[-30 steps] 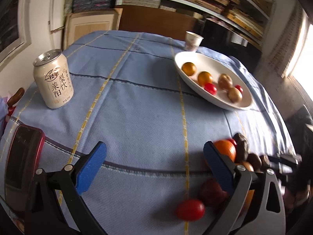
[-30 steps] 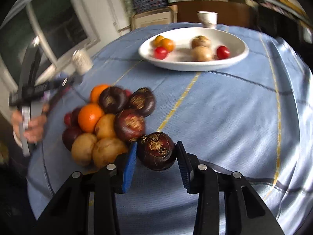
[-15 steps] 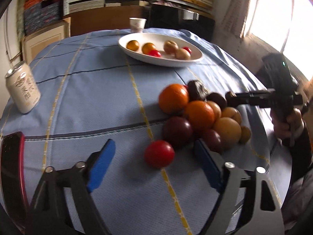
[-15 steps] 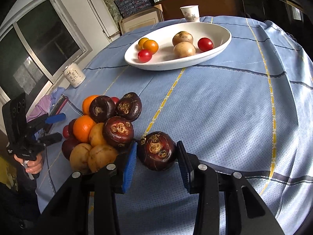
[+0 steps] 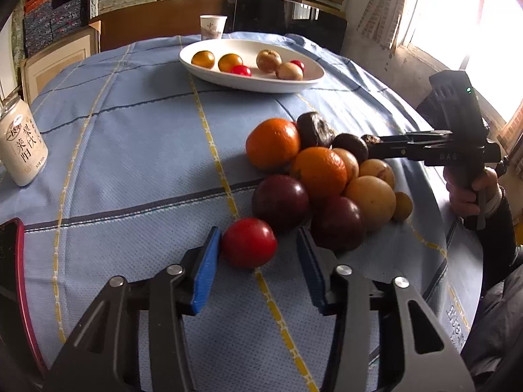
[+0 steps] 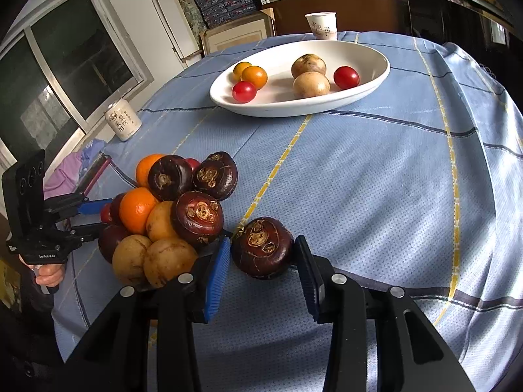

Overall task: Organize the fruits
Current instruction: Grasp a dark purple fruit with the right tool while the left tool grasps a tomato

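A red tomato (image 5: 249, 242) lies on the blue cloth between the jaws of my left gripper (image 5: 258, 245), which are closing. Its left pad (image 5: 209, 254) is at the tomato's skin and the right pad stands a little off it. My right gripper (image 6: 262, 245) is shut on a dark brown water chestnut (image 6: 261, 251) at the near edge of the fruit pile (image 6: 163, 219). The pile (image 5: 320, 176) holds oranges, dark plums, tan fruits and more chestnuts. A white oval bowl (image 6: 294, 111) at the back holds several small fruits.
A pale drink can (image 5: 23, 150) stands at the left and a paper cup (image 5: 212, 27) behind the bowl. A red-edged phone (image 5: 13, 277) lies at the near left table edge, with purple cloth (image 6: 65, 173) beside it. Shelves and boxes fill the back wall.
My left gripper swung right towards the pile and its jaws narrowed from wide open to close around the red tomato. The right gripper stays on the water chestnut.
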Demonstrator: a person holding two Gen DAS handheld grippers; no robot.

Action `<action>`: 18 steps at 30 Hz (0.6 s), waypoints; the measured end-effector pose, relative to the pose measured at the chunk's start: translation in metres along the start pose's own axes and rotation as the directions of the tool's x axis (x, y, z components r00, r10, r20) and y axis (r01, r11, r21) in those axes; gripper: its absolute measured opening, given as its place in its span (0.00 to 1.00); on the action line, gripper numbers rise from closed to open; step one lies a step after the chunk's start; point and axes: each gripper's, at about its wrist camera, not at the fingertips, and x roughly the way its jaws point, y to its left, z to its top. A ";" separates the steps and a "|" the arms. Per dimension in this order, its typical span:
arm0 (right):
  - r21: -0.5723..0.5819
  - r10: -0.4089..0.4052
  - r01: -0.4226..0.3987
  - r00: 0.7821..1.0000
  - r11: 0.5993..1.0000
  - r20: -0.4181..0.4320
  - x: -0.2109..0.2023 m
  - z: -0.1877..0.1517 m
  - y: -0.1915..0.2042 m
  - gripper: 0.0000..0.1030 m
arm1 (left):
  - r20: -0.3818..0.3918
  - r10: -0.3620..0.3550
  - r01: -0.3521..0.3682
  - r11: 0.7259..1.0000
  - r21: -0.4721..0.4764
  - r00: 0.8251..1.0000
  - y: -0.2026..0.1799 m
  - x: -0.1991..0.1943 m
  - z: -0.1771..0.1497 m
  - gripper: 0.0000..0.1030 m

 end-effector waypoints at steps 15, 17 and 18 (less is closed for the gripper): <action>-0.085 -0.090 0.091 0.996 0.992 0.013 0.004 -0.003 0.014 0.40 | -0.018 0.033 -0.033 0.999 -0.006 0.999 0.000 0.005 0.002 0.37; -0.077 -0.081 0.082 0.997 0.994 0.013 0.003 -0.003 0.012 0.40 | -0.019 0.045 -0.046 0.999 -0.012 0.999 0.001 0.005 0.002 0.32; -0.074 -0.078 0.079 0.997 0.994 0.013 0.003 -0.003 0.012 0.40 | -0.019 0.043 -0.043 0.999 -0.018 0.999 0.003 0.004 0.002 0.32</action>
